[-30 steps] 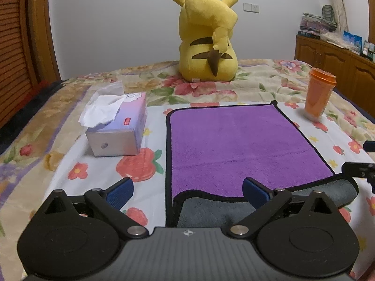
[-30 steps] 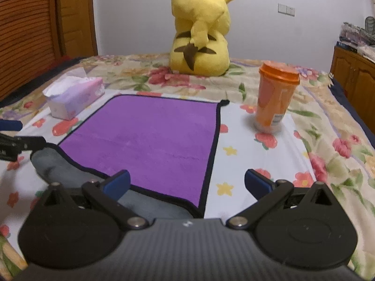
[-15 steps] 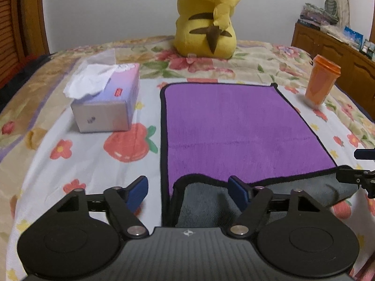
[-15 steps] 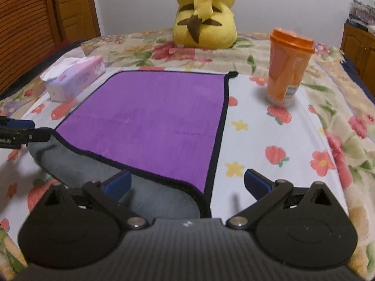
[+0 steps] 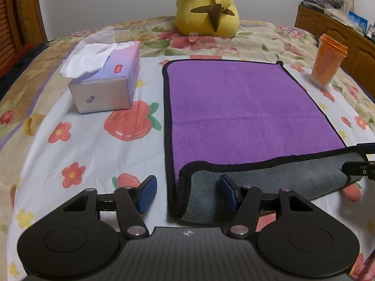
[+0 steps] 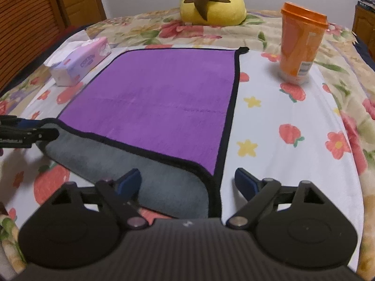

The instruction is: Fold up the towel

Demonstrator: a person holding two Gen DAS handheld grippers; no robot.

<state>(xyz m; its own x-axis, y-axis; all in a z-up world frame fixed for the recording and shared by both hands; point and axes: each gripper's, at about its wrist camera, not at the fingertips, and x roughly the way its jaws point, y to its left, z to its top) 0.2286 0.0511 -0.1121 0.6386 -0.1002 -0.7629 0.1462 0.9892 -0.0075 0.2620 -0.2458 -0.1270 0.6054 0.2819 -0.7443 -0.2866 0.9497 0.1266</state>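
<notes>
A purple towel [image 5: 243, 114] with black trim lies flat on the bed, its near edge turned over so the grey underside [image 5: 269, 180] shows. It also shows in the right wrist view [image 6: 159, 103]. My left gripper [image 5: 186, 192] is open, its fingers straddling the towel's near left corner. My right gripper [image 6: 187, 182] is open, its fingers straddling the near right corner. Each gripper's tip shows at the edge of the other view.
A tissue box [image 5: 107, 82] stands left of the towel. An orange lidded cup [image 6: 300, 42] stands to the right. A yellow plush toy [image 5: 208, 7] sits behind. A wooden cabinet [image 5: 332, 30] is at the far right. The floral bedsheet [image 5: 89, 145] surrounds the towel.
Both grippers have moved forward and down over the near folded edge. The left gripper's fingers have narrowed a little around the left corner.
</notes>
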